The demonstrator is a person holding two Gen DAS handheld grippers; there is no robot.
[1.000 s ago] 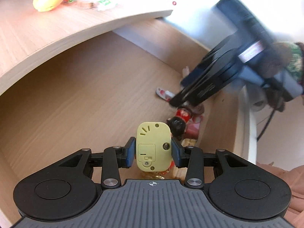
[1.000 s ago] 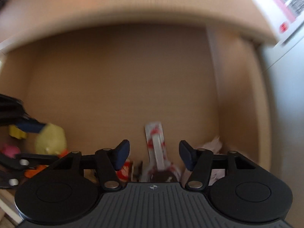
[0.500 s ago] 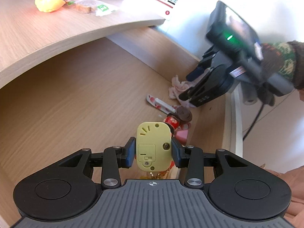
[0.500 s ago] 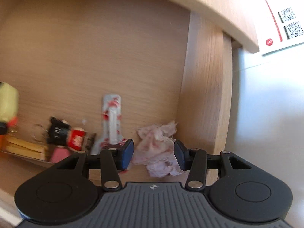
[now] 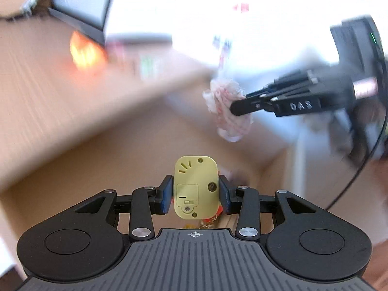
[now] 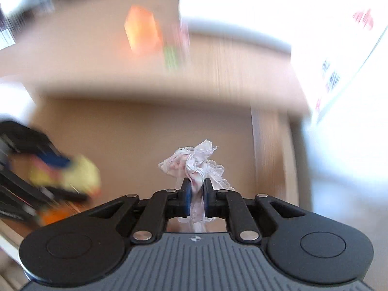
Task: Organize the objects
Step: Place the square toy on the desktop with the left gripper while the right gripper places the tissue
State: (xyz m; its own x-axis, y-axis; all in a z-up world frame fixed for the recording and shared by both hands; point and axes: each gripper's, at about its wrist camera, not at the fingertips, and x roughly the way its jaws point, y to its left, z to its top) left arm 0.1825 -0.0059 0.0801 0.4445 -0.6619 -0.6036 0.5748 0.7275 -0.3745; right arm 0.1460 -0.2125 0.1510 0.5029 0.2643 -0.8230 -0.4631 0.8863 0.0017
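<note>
Left gripper (image 5: 195, 195) pinching yellow toy (image 5: 195, 189) by its flat sides, held above wooden drawer (image 5: 121, 150). Right gripper (image 6: 196, 197) pressed onto crumpled lace cloth (image 6: 194, 163), lifted clear of the drawer floor. Background smeared; destination unreadable. Best to carry slowly, keep both grips firm, watch the dangling cloth tail, set down well apart from other items.
</note>
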